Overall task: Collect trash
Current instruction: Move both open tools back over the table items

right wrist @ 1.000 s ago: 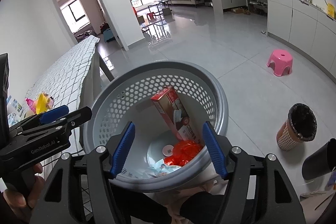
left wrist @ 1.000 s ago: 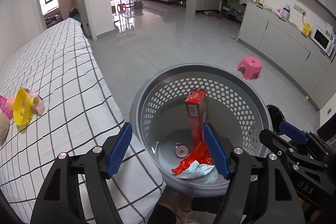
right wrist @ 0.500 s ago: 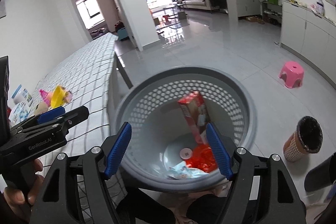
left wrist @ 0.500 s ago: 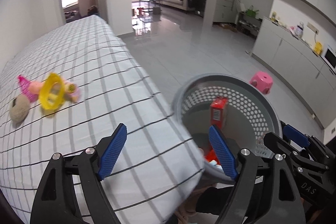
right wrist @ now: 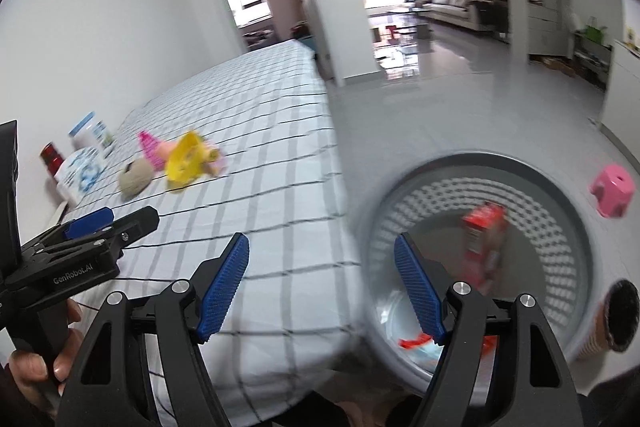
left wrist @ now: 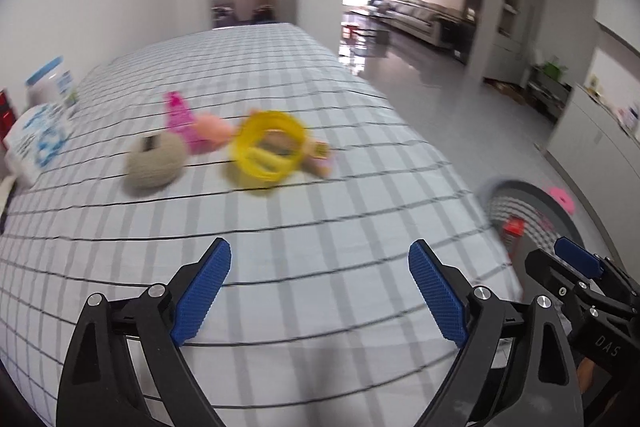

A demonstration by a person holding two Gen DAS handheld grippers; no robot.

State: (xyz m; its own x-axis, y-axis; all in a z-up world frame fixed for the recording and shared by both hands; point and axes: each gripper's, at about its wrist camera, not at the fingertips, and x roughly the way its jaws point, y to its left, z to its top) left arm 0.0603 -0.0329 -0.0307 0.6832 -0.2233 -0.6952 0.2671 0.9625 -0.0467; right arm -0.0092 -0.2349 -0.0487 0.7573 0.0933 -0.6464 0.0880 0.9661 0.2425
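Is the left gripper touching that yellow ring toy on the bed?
Apart. In the left wrist view the left gripper hangs with opening jaws and nothing between them, and a wide stretch of checked bedsheet separates it from the yellow ring toy.

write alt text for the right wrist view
The right gripper, jaws apart and empty, hangs over the edge of a checked bed beside a grey basket holding a red box. Blurred toys lie on the bed.
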